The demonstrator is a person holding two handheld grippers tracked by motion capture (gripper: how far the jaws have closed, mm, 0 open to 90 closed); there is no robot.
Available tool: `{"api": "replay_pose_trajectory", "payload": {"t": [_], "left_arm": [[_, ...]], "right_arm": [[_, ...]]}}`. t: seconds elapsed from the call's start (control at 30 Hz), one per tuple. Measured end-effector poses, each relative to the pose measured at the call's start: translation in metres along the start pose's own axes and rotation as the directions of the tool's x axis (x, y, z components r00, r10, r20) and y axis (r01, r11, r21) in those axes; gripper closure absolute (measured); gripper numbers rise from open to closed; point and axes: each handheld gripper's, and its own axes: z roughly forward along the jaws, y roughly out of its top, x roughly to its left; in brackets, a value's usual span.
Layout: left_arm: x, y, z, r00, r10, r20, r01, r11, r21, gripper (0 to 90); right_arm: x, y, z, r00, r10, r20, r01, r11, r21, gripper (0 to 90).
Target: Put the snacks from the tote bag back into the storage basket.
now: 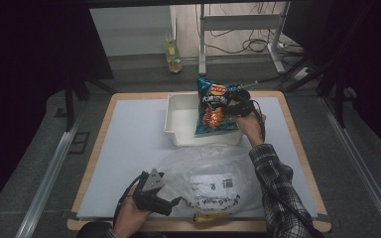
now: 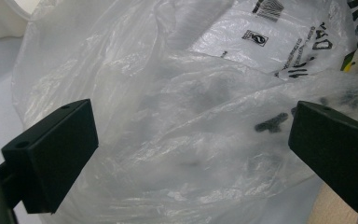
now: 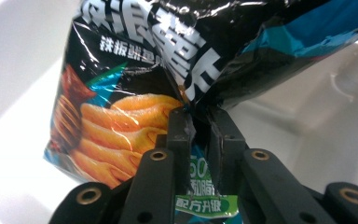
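Over the white bin, the right gripper pinches the chip bag by a fold; lower it fully inside before letting go. Left gripper, jaws spread, should steady the plastic bag.

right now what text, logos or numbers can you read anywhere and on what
Chip bag: Lay's logo at its top; the large white Chinese characters are cut off and not surely readable.
Chip bag in the right gripper view: "50" and small Chinese print on a green band by the right gripper, too partial to read.
Plastic bag: black letters upside down, roughly "DAY", plus a small square symbol and a barcode; the fine print is too small.
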Motion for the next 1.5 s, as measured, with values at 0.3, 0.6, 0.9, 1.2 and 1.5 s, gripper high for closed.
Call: {"api": "replay_pose_trajectory", "payload": {"t": [0.3, 0.6, 0.9, 1.2, 1.5], "left_arm": [[0.001, 0.0, -0.001, 0.9999, -0.011, -0.001, 0.011, 0.9999, -0.009, 1.2], [0.001, 0.001, -0.002, 0.9993, -0.035, 0.013, 0.036, 0.9984, -0.044, 1.3], [0.0, 0.002, -0.006, 0.9993, -0.035, 0.009, 0.036, 0.9958, -0.084, 2.2], [0.001, 0.003, -0.013, 0.9988, -0.048, -0.002, 0.047, 0.99, -0.133, 2.8], [0.002, 0.003, -0.012, 0.9988, -0.048, -0.005, 0.047, 0.9911, -0.124, 2.7]], "right_arm": [[0.004, 0.001, -0.002, 0.9997, -0.025, 0.009, 0.025, 1.0, 0.006, 73.1], [0.004, -0.002, -0.006, 0.9993, -0.038, 0.008, 0.038, 0.999, -0.007, 63.7], [0.006, -0.002, -0.012, 0.9986, -0.054, 0.001, 0.054, 0.998, -0.017, 56.0], [0.013, -0.002, -0.016, 0.9963, -0.085, -0.004, 0.085, 0.996, -0.014, 47.2], [0.018, 0.0, -0.021, 0.9958, -0.091, -0.013, 0.091, 0.996, -0.012, 38.2]]}}
